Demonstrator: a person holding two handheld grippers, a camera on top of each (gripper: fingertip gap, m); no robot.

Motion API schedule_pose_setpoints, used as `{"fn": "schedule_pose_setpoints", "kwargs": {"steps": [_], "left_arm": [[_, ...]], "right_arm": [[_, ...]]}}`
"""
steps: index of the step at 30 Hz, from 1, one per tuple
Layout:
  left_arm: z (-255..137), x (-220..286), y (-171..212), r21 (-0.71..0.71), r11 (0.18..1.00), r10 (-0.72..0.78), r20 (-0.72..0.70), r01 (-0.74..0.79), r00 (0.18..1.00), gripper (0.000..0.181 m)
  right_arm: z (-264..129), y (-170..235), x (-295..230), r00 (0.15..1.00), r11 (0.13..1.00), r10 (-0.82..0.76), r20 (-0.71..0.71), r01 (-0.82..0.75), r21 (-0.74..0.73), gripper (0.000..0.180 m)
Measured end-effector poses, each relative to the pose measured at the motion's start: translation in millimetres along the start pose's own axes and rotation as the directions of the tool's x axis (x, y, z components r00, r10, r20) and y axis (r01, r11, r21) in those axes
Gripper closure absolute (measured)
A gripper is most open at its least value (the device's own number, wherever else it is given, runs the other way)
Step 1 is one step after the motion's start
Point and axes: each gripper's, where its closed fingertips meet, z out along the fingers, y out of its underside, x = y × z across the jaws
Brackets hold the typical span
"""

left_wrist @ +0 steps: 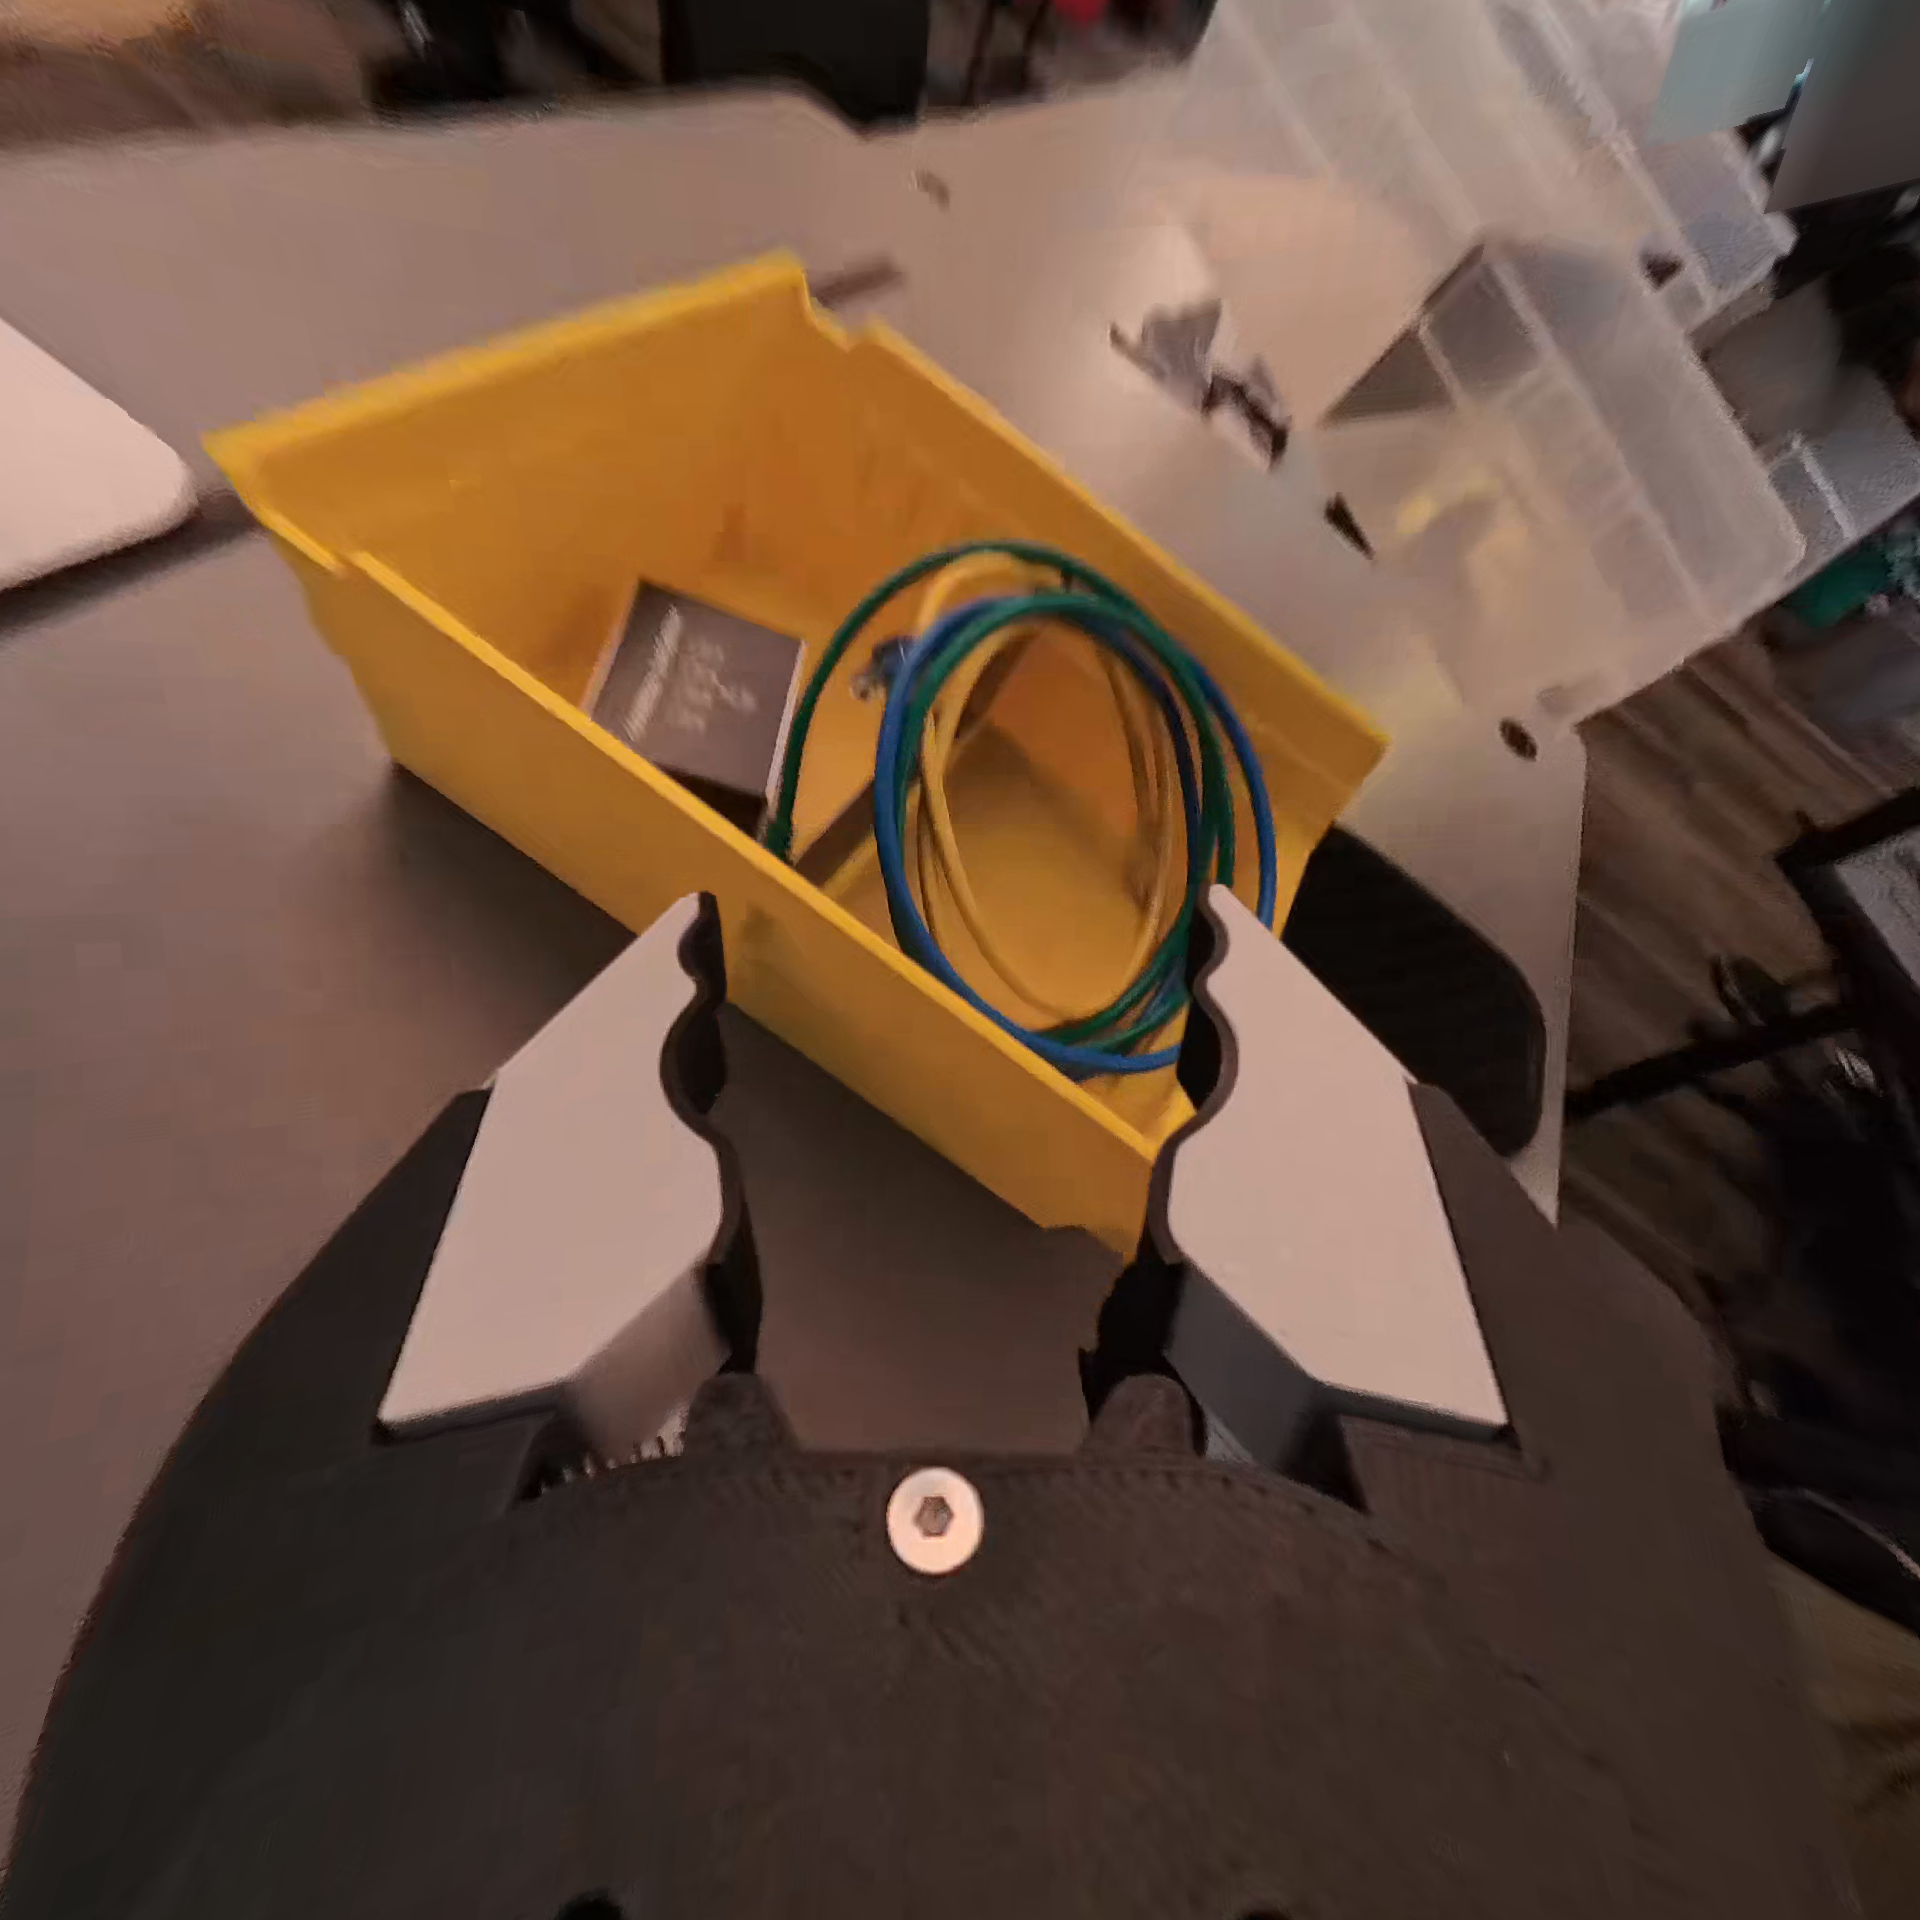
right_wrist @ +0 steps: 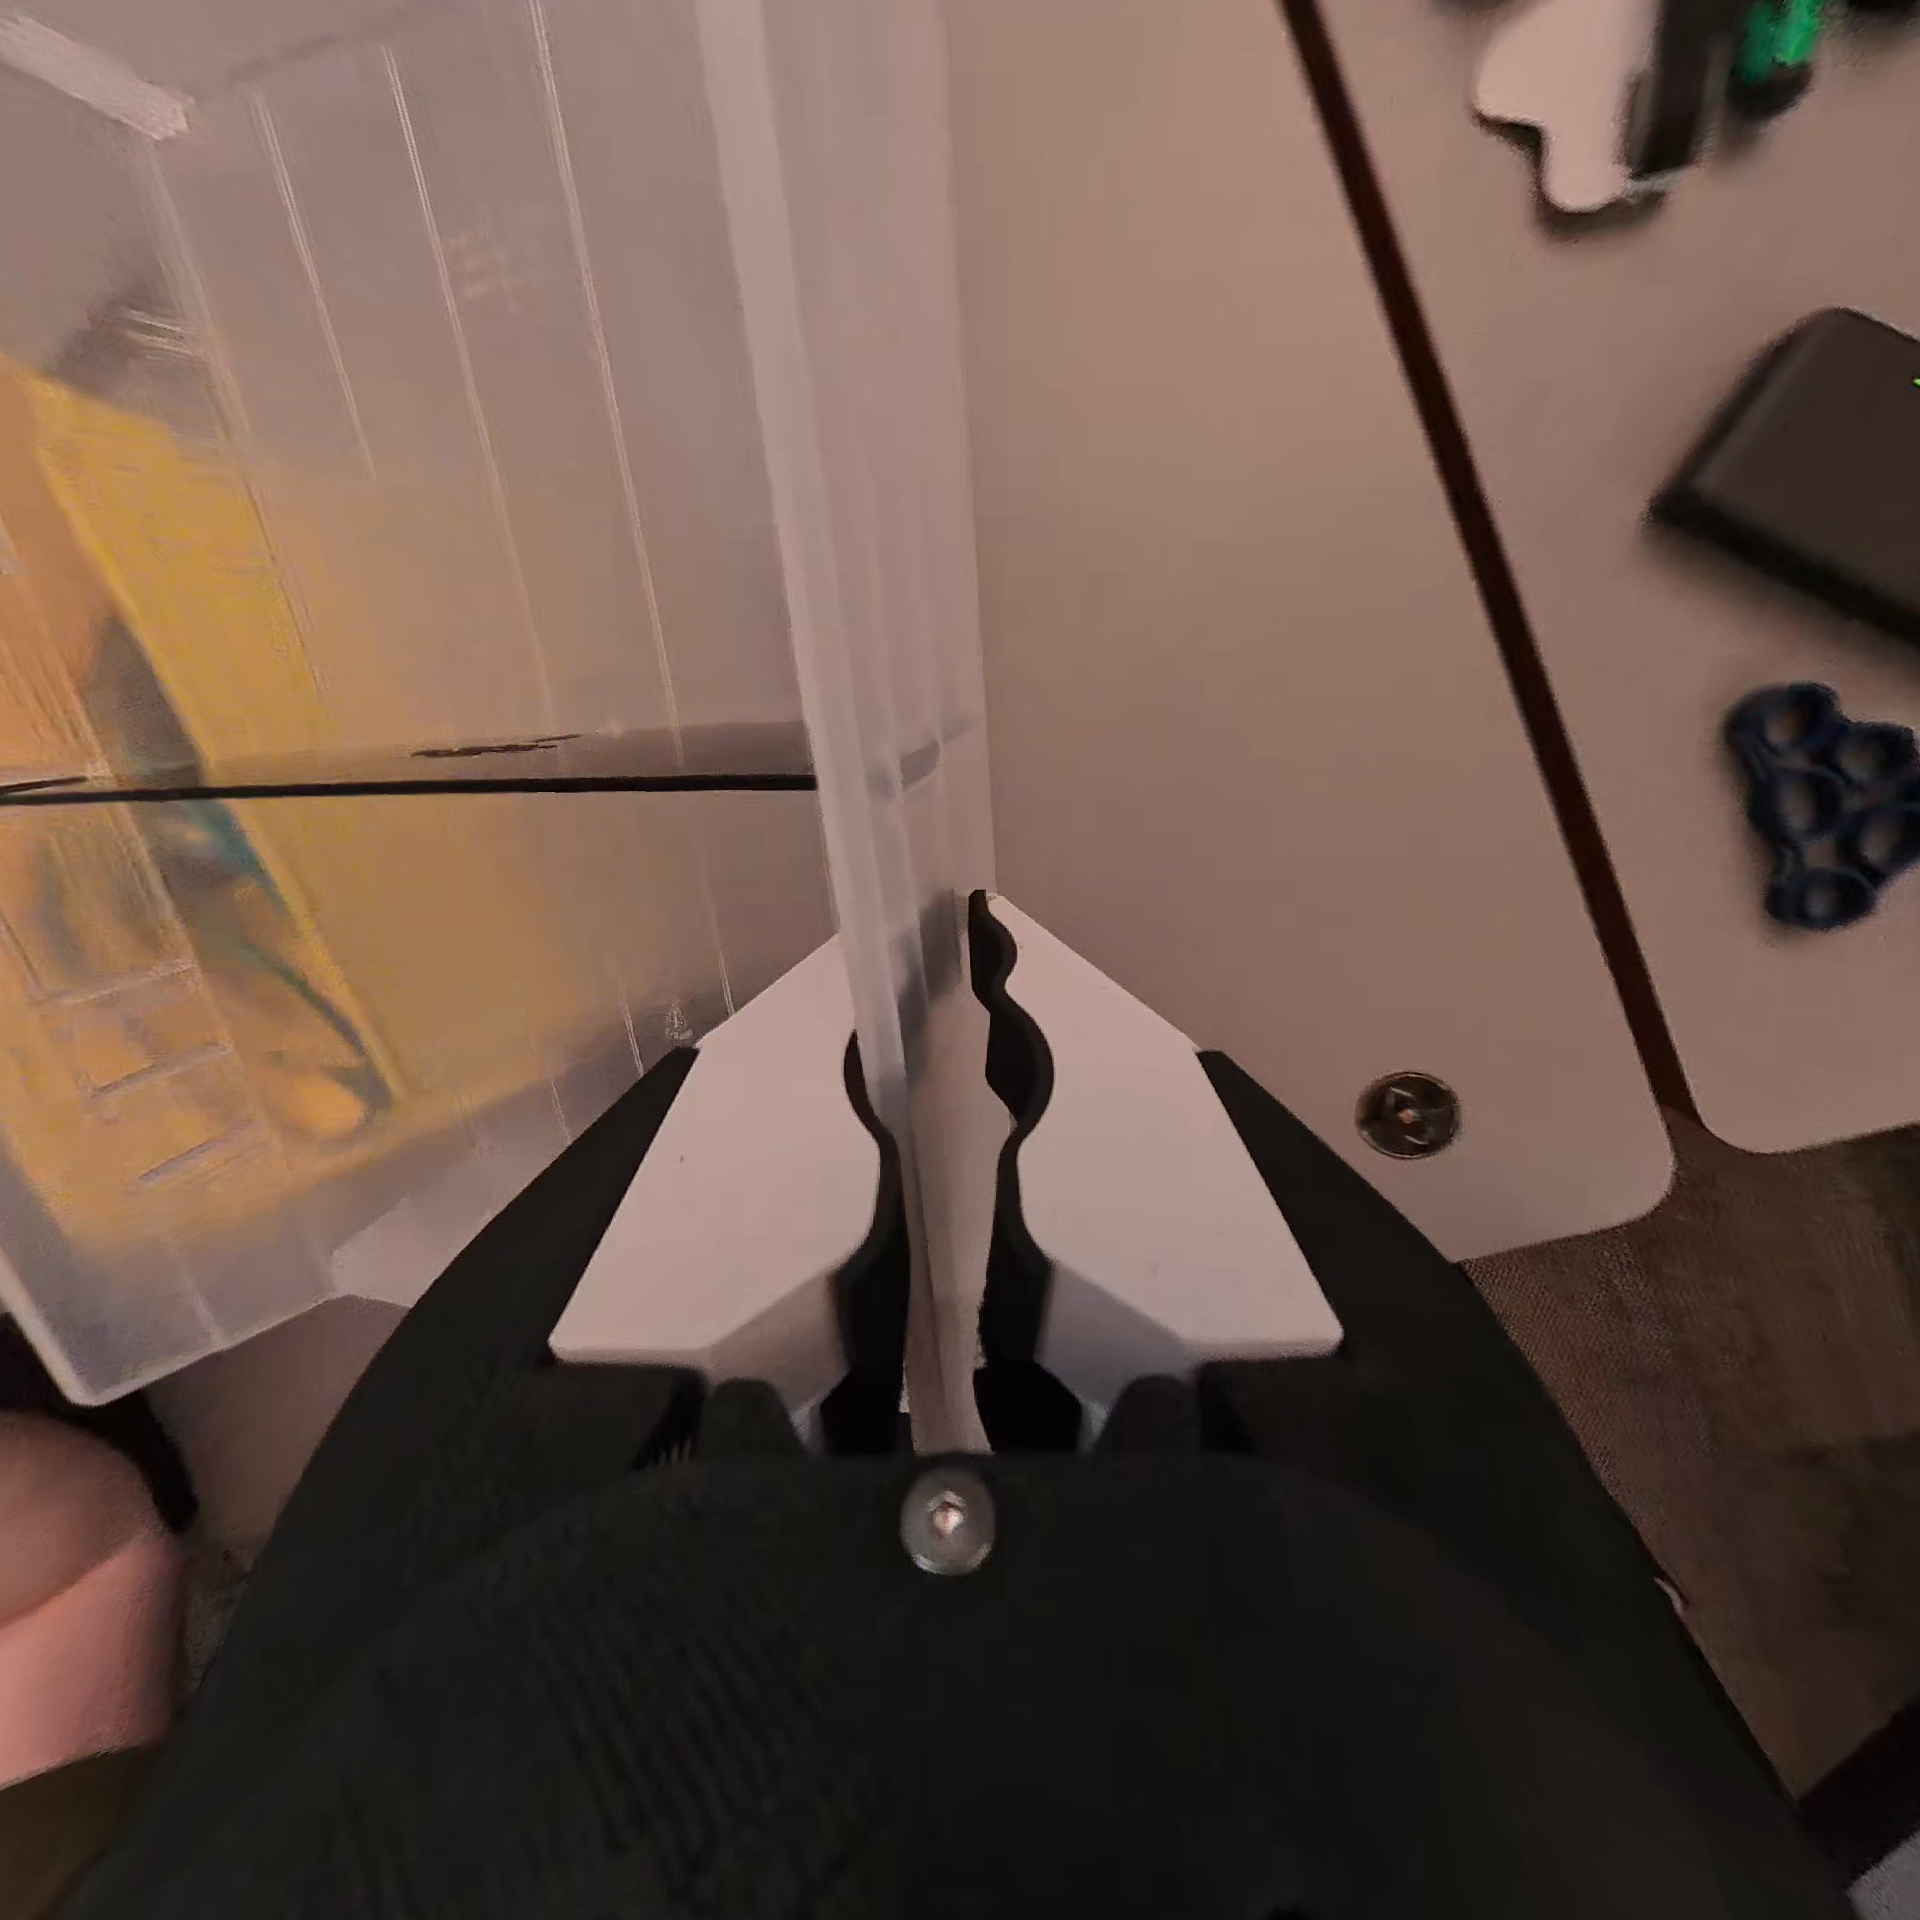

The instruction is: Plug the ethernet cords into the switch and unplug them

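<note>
Cords (left_wrist: 1070, 821) coiled in yellow bin (left_wrist: 582, 436) on counter (left_wrist: 208, 935), directly ahead of left tongs (left_wrist: 956, 935), which are spread, empty and nearer. Switch (left_wrist: 707, 691) lies beside coil in same bin. Right tongs (right_wrist: 914, 997) pinch edge of clear lid (right_wrist: 520, 520), well aside.

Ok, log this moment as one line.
left gripper: open, above yellow bin | right gripper: shut on clear lid | cords, switch: in bin

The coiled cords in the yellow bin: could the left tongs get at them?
Probably yes. The left tongs are open just above the yellow bin, which is uncovered; the cords lie exposed.
</note>
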Motion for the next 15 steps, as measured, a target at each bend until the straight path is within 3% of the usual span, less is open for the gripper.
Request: {"fn": "schedule_pose_setpoints", "kwargs": {"steps": [2, 5, 9, 10, 12, 15], "left_arm": [[14, -1, 22, -0.119, 0.993, -0.008, -0.008, 0.007, 1.0, 0.081], [29, -3, 45, -0.22, 0.975, -0.007, -0.007, 0.005, 1.0, 0.081], [41, 3, 74, -0.349, 0.936, -0.068, -0.064, 0.042, 0.996, 0.096], [41, 9, 75, -0.357, 0.932, -0.115, -0.114, 0.067, 0.987, 0.112], [41, 14, 77, -0.377, 0.921, -0.171, -0.166, 0.098, 0.971, 0.113], [34, 9, 78, -0.422, 0.905, -0.133, -0.169, 0.05, 0.977, 0.12]], "right_arm": [[6, 2, 20, 0.999, 1.0, 0.025, -0.029, -0.024, 0.008, 0.174], [21, 7, 36, 0.998, 1.0, 0.023, -0.066, -0.024, -0.011, 0.174], [43, 15, 39, 0.996, 0.998, -0.025, -0.085, 0.019, -0.066, 0.173], [49, 17, 37, 0.996, 0.996, -0.04, -0.082, 0.034, -0.081, 0.173], [57, 19, 34, 0.995, 0.993, -0.064, -0.075, 0.056, -0.103, 0.172], [66, 20, 28, 0.993, 0.989, -0.089, -0.072, 0.08, -0.121, 0.171]]}}
